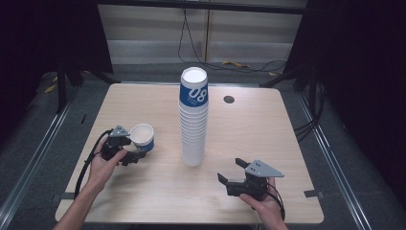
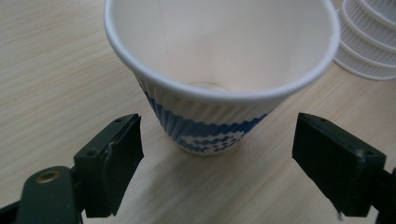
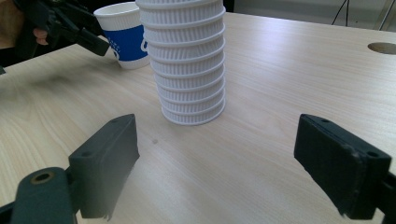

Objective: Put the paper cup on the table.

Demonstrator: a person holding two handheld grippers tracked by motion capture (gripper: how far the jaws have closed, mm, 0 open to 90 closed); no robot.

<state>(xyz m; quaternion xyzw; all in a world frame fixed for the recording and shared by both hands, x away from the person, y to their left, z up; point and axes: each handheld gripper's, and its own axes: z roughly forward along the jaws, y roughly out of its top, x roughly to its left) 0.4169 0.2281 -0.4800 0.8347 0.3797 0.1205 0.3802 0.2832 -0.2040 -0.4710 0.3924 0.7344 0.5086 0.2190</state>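
Left gripper (image 1: 135, 152) jaws released, flanking single cup (image 1: 142, 137) left of cup stack (image 1: 194, 120); uneven closing may tip it. Right gripper (image 1: 233, 171) jaws spread, empty.

Dim studio, one lit table

Pale wooden table (image 1: 268, 129) on grey floor (image 1: 335, 158); black curtains (image 1: 364, 57) flank a light back wall (image 1: 153, 28).

A: high view looks down and forward over the table (image 1: 143, 196); left gripper view sits right at the single cup (image 2: 219, 74).
B: right gripper view low, farther back; shares cup stack (image 3: 189, 60) with high.
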